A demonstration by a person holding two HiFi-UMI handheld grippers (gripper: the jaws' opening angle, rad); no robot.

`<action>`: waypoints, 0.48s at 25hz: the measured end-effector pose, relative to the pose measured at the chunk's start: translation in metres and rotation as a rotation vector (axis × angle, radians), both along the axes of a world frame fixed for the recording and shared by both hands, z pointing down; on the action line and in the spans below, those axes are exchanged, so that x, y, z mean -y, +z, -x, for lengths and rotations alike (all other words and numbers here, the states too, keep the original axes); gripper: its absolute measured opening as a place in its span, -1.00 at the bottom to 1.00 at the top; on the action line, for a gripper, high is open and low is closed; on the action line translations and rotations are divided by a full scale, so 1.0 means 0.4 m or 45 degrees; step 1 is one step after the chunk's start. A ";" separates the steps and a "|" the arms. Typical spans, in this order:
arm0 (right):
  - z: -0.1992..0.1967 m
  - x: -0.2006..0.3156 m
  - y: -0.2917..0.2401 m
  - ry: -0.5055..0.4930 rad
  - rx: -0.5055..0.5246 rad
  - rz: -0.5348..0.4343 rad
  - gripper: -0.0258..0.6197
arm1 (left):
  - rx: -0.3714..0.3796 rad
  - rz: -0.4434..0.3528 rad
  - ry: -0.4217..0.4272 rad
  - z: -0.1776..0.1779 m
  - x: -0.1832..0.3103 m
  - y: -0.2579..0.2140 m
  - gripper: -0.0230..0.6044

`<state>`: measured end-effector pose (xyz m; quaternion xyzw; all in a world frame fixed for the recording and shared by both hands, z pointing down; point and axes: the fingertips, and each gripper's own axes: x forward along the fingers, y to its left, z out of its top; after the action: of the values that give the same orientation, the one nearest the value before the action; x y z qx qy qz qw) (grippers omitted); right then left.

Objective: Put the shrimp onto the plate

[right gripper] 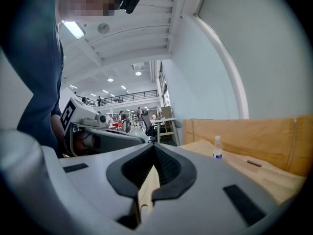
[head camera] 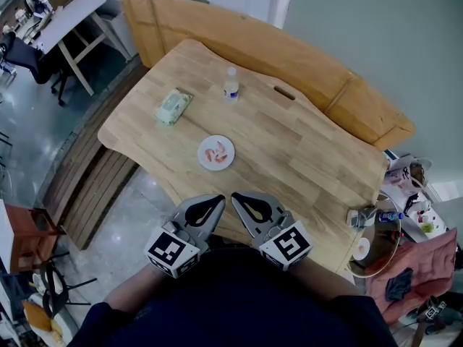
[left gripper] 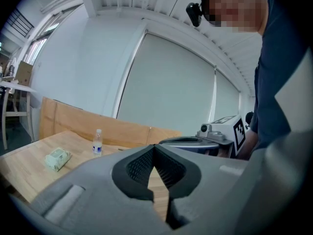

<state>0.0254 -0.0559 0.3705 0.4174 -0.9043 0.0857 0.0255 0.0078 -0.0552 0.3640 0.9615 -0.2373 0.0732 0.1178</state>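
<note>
Well beyond both tools [head camera: 215,202] [head camera: 237,198], shrimp [head camera: 215,152] lie on plate [head camera: 226,163].

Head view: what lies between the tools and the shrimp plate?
Nothing: only bare wooden table separates the left tool and right tool from the plate, seen in the head view.

Light wooden table [head camera: 304,150] with wavy edges; wooden boards [head camera: 304,56] along its far edge, before a pale wall [head camera: 376,20]. Glossy grey floor [head camera: 36,129] off its left edge, white desk [head camera: 69,16] beyond. Strip light [right gripper: 74,29] overhead.

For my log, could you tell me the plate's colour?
White; the plate shows best in the head view.
</note>
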 end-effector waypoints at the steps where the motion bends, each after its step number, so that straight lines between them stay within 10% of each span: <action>1: 0.001 -0.003 0.002 -0.002 0.000 0.005 -0.89 | 0.002 0.001 -0.001 0.000 -0.001 -0.001 -0.91; 12: 0.011 -0.013 0.006 -0.032 0.009 0.004 -0.89 | 0.010 -0.007 -0.014 0.005 -0.009 -0.002 -0.91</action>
<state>0.0212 -0.0507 0.3727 0.4057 -0.9094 0.0881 0.0241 0.0059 -0.0517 0.3633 0.9602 -0.2433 0.0756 0.1145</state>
